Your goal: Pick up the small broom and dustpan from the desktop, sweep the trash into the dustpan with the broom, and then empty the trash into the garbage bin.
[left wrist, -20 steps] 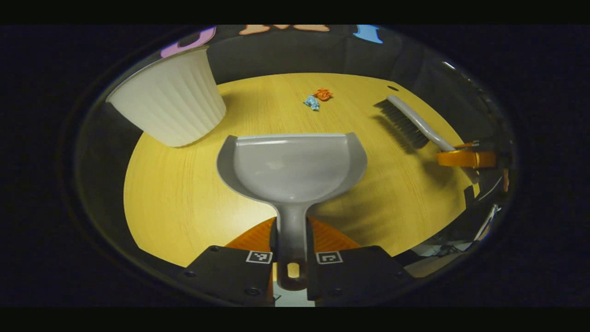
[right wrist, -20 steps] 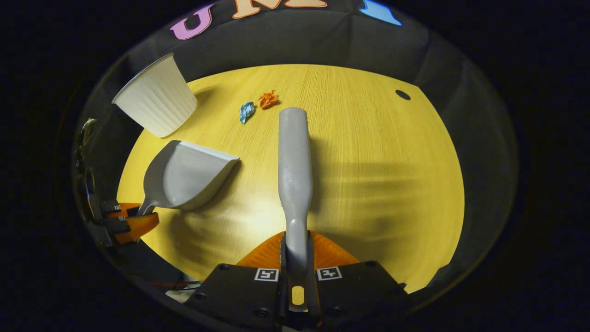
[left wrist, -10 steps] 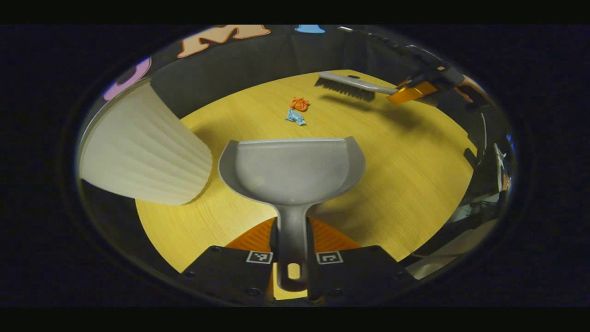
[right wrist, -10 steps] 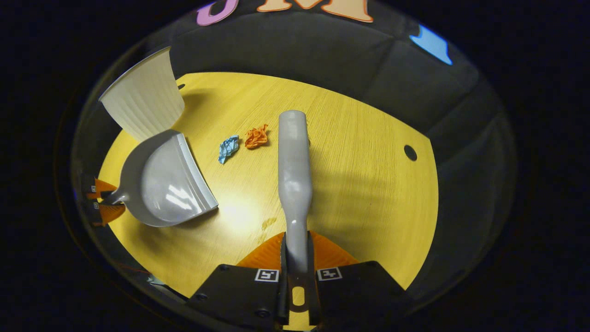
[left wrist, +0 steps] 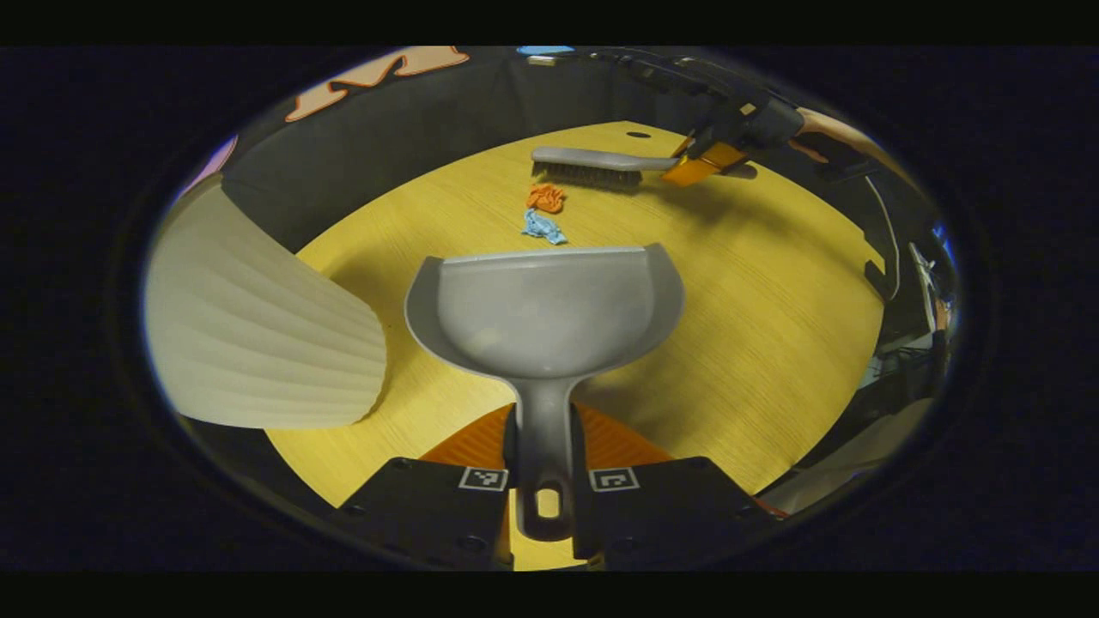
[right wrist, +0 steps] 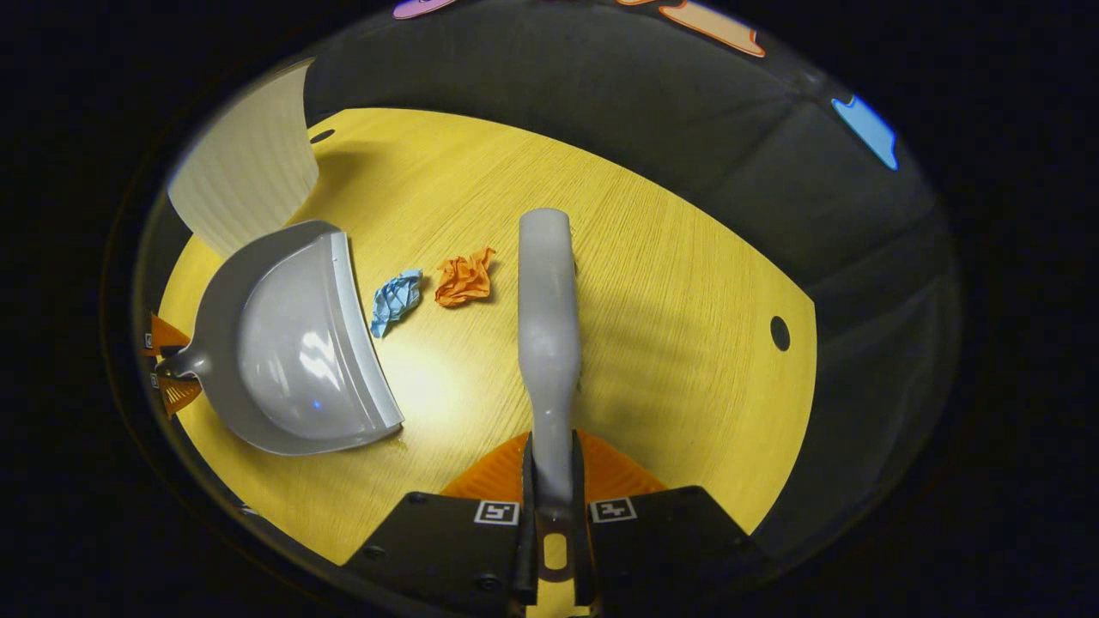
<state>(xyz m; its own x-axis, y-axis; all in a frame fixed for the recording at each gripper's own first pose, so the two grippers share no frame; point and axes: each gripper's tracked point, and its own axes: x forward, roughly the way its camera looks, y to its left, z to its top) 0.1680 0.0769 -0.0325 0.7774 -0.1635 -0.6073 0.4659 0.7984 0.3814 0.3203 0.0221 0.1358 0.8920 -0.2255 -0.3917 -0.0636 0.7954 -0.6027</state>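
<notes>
My left gripper (left wrist: 544,446) is shut on the handle of the grey dustpan (left wrist: 543,309), whose open lip faces the trash. A crumpled blue scrap (left wrist: 543,227) lies just past the lip, with a crumpled orange scrap (left wrist: 545,197) behind it. My right gripper (right wrist: 551,468) is shut on the handle of the grey broom (right wrist: 546,318), which points away from me. In the left gripper view the broom (left wrist: 592,166) hovers bristles-down just behind the orange scrap. In the right gripper view the dustpan (right wrist: 296,339) sits left of the blue scrap (right wrist: 394,299) and orange scrap (right wrist: 464,276).
A white ribbed garbage bin (left wrist: 258,330) stands close on the left of the dustpan, also visible as the bin (right wrist: 245,180) in the right gripper view. The wooden desktop (left wrist: 755,283) has a small dark hole (right wrist: 780,332) near its far edge. A hand (left wrist: 828,133) holds the right gripper.
The broom has swung in behind the scraps and come lower. The dustpan has moved up close to the blue scrap, and the bin now looms larger on the left.
</notes>
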